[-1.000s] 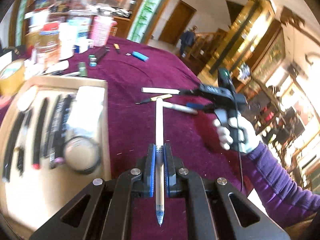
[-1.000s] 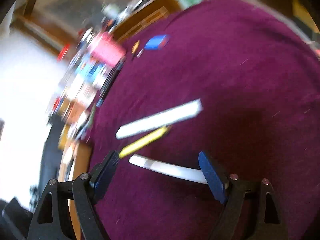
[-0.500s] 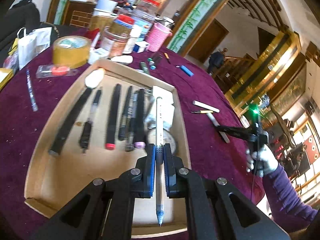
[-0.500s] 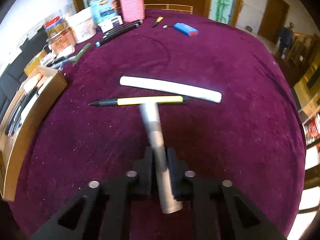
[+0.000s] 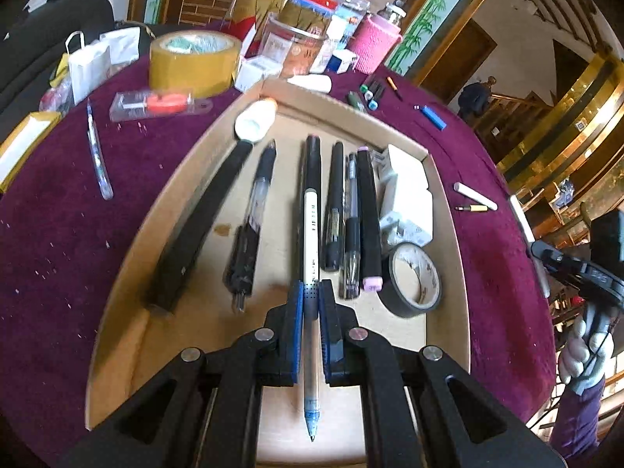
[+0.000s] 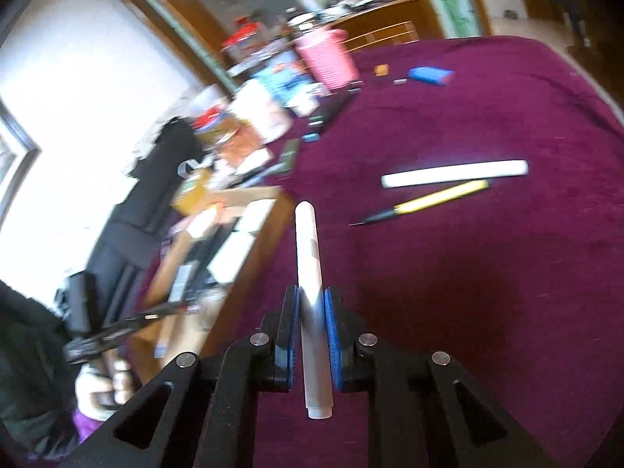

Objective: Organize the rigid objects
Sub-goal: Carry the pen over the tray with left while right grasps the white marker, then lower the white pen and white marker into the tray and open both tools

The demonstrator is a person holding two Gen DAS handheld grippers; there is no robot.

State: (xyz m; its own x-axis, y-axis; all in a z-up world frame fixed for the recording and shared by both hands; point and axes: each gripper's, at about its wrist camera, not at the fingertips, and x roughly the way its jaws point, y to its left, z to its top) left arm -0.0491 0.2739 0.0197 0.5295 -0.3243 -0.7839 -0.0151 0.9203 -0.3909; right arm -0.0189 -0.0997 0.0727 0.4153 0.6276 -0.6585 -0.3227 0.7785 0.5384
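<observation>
- The left gripper (image 5: 311,304) is clamped narrow on a white pen (image 5: 311,234), which runs along the line of the jaws with its tip toward the camera.
- Directly beneath and ahead of those fingers lies the cardboard tray (image 5: 448,210). It holds a row of dark pens and markers (image 5: 335,202), a black tape roll (image 5: 413,279) to the right of the fingers, and white boxes (image 5: 405,191) beyond it.
- The right gripper (image 6: 312,312) is closed on a grey-white marker (image 6: 310,273), held clear of the cloth; the tray edge sits to the left of its fingers.
- Progress: the tray is well filled; two items are in hand and not yet placed.
- Remaining: a white stick (image 6: 454,173) and a yellow pen (image 6: 436,201) rest on the cloth, ahead and right of the right fingers, close together. More pens lie farther off.
- Surface: a round table under maroon cloth (image 6: 487,292).
- Far edge: brown tape roll (image 5: 195,62), jars, a pink cup (image 5: 374,45).
- Room: wood doorways, gilded railings.
</observation>
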